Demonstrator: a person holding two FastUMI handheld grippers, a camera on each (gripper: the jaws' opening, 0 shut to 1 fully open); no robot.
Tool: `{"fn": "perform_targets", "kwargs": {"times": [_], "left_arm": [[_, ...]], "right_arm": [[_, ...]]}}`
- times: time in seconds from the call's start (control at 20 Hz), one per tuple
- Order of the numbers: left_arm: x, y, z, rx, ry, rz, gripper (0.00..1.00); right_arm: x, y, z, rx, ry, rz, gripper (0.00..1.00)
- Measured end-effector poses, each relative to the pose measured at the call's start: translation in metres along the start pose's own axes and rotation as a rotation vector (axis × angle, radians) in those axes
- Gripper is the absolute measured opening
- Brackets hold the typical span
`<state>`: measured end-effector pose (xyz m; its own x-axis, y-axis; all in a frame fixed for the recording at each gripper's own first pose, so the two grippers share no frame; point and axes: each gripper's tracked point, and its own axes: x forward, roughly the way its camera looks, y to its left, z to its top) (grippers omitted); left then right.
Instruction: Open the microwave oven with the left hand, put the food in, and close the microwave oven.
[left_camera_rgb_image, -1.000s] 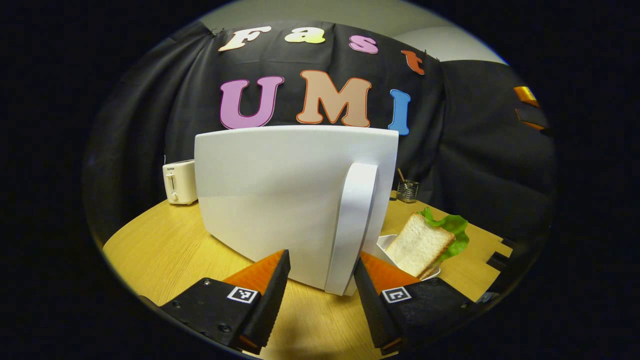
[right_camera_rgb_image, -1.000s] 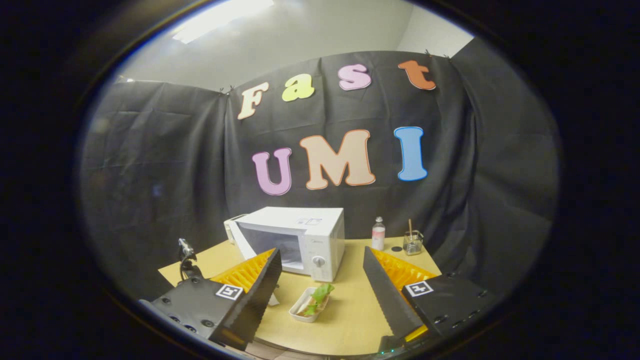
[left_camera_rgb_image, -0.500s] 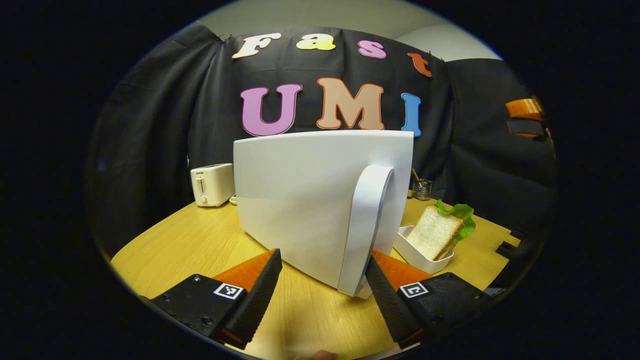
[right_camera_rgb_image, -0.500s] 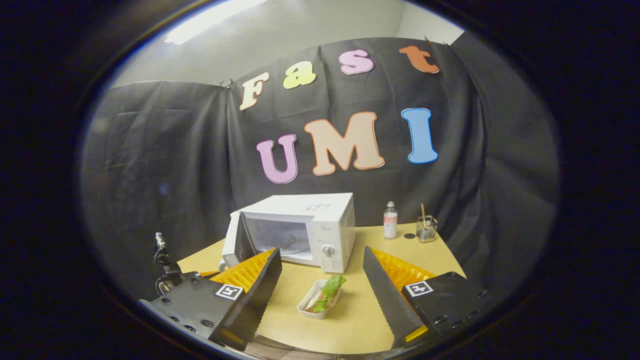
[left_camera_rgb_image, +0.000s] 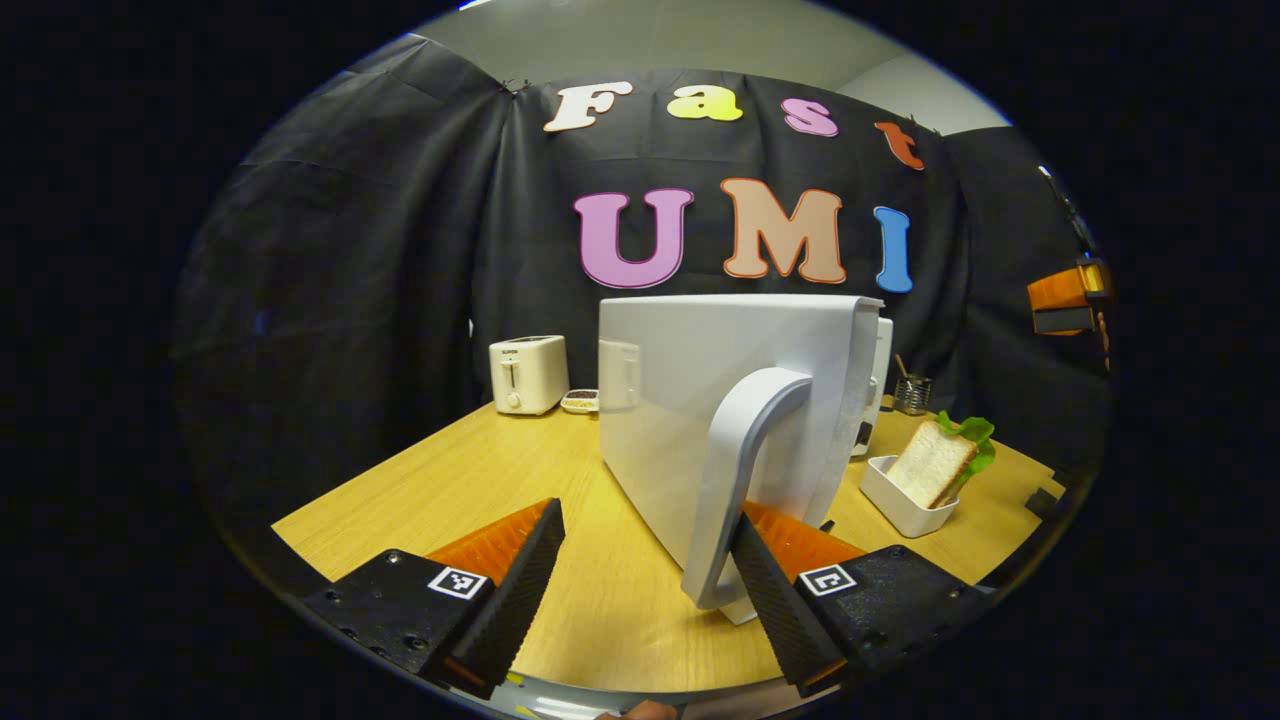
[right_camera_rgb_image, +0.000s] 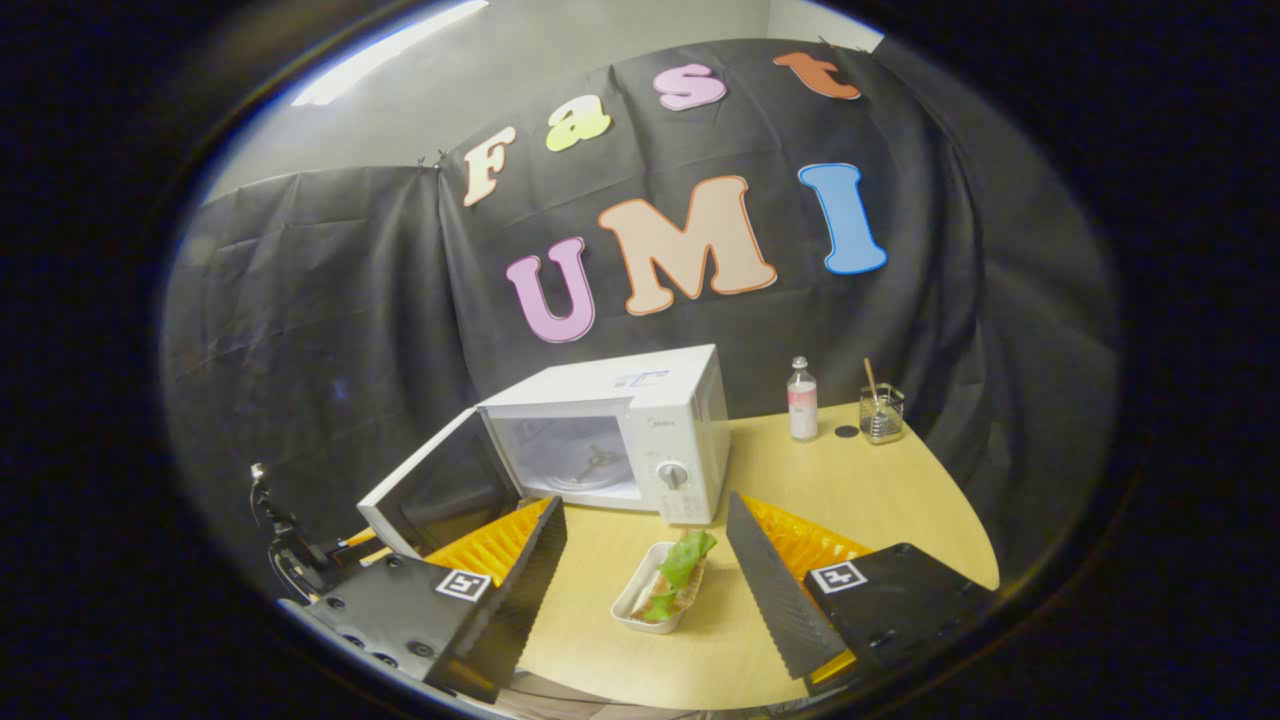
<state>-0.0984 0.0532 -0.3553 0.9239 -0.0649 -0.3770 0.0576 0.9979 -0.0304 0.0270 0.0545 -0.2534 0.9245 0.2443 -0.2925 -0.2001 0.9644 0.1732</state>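
Progress was judged to be roughly a third: the microwave oven (right_camera_rgb_image: 640, 435) stood on the table with its door (right_camera_rgb_image: 440, 490) swung wide, so the opening step looked done, while loading the food and closing were left. The door handle (left_camera_rgb_image: 745, 470) was seen between the spread fingers of the left gripper (left_camera_rgb_image: 645, 585); one finger lay close against the handle, but whether it touched could not be told, and no two-sided grip was made. The right gripper (right_camera_rgb_image: 645, 585) was held above the near edge of the table with its fingers wide apart and nothing between them. The food, a sandwich with lettuce (right_camera_rgb_image: 675, 580) in a small white tray (right_camera_rgb_image: 632, 612), rested on the table just in front of the oven, below the control panel with its dial (right_camera_rgb_image: 678, 476); it had not yet been picked up. The oven cavity (right_camera_rgb_image: 580, 465) was shown lit and pale, with nothing loaded in it.

The surface was a light wooden tabletop (left_camera_rgb_image: 480, 480). A cream toaster (left_camera_rgb_image: 528, 374) and a small dish (left_camera_rgb_image: 580, 401) were placed toward the back at one side; a small bottle (right_camera_rgb_image: 801, 400) and a glass holder with a stick in it (right_camera_rgb_image: 881, 412) at the other. Black cloth was hung behind, with a pale wall above.
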Motion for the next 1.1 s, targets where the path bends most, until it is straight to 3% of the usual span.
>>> {"fn": "perform_targets", "kwargs": {"times": [0.15,0.2,0.4,0.75,1.0,1.1], "left_arm": [[-0.01,0.037,0.0,-0.008,-0.005,0.073,0.98],[-0.013,0.044,0.0,-0.029,-0.005,0.071,0.97],[-0.024,0.069,-0.003,-0.078,0.006,0.097,0.99],[-0.064,0.146,0.045,-0.024,-0.121,0.389,0.96],[-0.086,0.163,0.083,0.019,-0.202,0.531,0.94],[-0.089,0.161,0.094,0.023,-0.229,0.556,0.9]], "right_arm": [[0.012,0.002,-0.011,0.003,0.032,0.004,0.99],[0.017,0.002,-0.015,0.006,0.04,0.005,0.92],[0.037,-0.001,-0.03,0.025,0.075,0.005,0.92],[0.061,-0.009,-0.056,0.04,0.15,-0.015,0.92],[0.075,-0.019,-0.077,0.011,0.226,-0.042,0.92],[0.08,-0.025,-0.089,0.001,0.272,-0.055,0.92]]}}
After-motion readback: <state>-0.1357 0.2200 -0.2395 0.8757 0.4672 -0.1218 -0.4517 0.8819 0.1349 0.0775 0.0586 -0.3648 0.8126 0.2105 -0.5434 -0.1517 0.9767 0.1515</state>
